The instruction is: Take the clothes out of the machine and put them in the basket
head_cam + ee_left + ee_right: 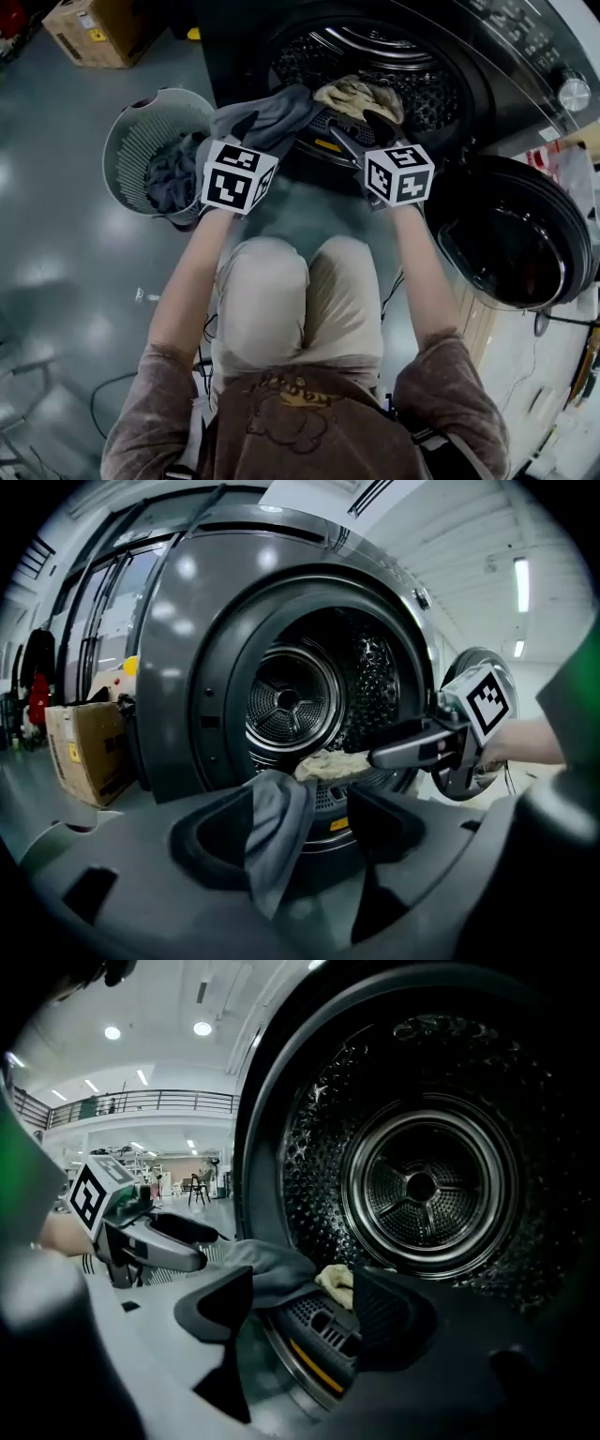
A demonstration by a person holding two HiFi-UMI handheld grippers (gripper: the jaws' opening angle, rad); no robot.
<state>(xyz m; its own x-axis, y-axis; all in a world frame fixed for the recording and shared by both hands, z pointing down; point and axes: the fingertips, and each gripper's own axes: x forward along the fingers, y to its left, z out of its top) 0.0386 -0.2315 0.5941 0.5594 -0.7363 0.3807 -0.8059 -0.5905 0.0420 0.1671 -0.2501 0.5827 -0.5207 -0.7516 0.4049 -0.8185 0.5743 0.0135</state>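
The dark front-loading machine stands open, its drum (427, 89) nearly bare. A grey garment (277, 112) lies over the drum's lip, and a tan cloth (361, 96) sits just inside the lip beside it. My left gripper (258, 133) is at the grey garment. In the left gripper view that garment (277, 832) hangs against the left finger with a gap to the other pad, so the left gripper (305, 808) is open. My right gripper (302, 1288) is open at the lip. The tan cloth (337, 1283) lies just beyond its jaws, untouched.
A round grey slatted basket (127, 141) holding dark clothes (173, 178) stands on the floor left of the machine. The round door (511, 234) hangs open at right. A cardboard box (94, 33) sits far left. The person's knees are just below the grippers.
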